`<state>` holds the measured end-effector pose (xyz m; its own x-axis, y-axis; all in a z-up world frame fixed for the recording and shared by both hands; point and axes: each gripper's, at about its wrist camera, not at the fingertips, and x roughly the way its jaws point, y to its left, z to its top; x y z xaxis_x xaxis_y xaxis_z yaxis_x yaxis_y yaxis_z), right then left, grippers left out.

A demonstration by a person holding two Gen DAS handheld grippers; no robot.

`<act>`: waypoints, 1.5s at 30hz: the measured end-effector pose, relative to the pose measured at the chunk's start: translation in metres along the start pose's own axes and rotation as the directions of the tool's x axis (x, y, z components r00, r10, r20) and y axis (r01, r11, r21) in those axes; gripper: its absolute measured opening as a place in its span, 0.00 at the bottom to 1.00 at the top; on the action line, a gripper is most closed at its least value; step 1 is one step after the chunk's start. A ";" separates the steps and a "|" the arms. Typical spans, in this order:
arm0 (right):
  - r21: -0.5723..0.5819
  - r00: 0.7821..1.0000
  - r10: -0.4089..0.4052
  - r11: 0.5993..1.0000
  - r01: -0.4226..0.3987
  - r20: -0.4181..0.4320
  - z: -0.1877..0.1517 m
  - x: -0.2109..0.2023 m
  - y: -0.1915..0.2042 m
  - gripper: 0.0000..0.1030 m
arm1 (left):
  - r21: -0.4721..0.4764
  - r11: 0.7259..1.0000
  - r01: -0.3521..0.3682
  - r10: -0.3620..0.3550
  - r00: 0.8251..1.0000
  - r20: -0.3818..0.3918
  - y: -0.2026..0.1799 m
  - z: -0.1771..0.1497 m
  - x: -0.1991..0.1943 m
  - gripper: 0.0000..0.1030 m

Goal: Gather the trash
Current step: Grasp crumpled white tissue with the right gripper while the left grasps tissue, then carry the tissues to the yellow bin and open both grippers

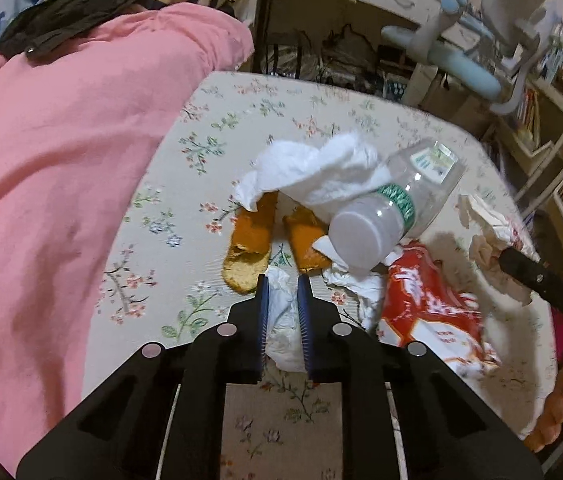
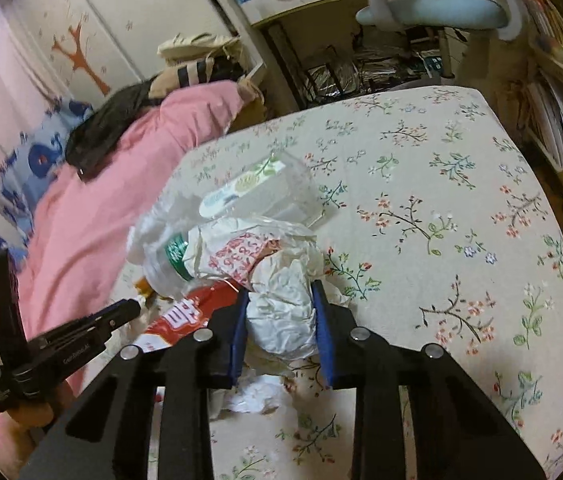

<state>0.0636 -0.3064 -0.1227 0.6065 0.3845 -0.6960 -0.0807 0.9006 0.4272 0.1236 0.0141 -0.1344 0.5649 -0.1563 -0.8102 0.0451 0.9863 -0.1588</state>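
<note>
You've got two grippers, left and right, one clear plastic bottle, two orange peel pieces, one red wrapper, several crumpled tissues, exact count unclear

Your left hand-held gripper is black with blue pads, and the tissue between them is white. Your right hand-held gripper has the same black frame and blue pads around an off-white crumpled paper. The bed sheet is cream with small red, blue and green flower sprigs. The blanket is plain pink. The wrapper is red with white lettering. The bottle is clear with a green-and-white label. The two bread pieces are orange-brown.
</note>
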 end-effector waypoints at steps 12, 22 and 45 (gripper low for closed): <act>0.041 0.988 0.124 0.991 -0.128 0.087 -0.021 -0.055 0.013 0.29 | 0.067 0.997 0.029 -0.042 0.978 0.202 -0.011 -0.028 -0.084 0.13; -0.013 0.981 0.182 0.983 -0.181 0.065 -0.082 -0.090 0.030 0.29 | 0.097 0.995 -0.006 -0.021 0.962 0.273 -0.024 -0.079 -0.132 0.14; -0.115 0.955 0.071 0.987 -0.108 -0.289 -0.194 -0.060 0.050 0.48 | 0.185 0.983 -0.019 -0.028 0.969 0.246 -0.041 -0.164 -0.162 0.14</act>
<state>-0.1308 -0.2450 -0.1716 0.3446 0.4897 -0.8009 -0.2366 0.8709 0.4307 -0.1046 -0.0102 -0.0889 0.7490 -0.1657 -0.6415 0.1859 0.9819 -0.0365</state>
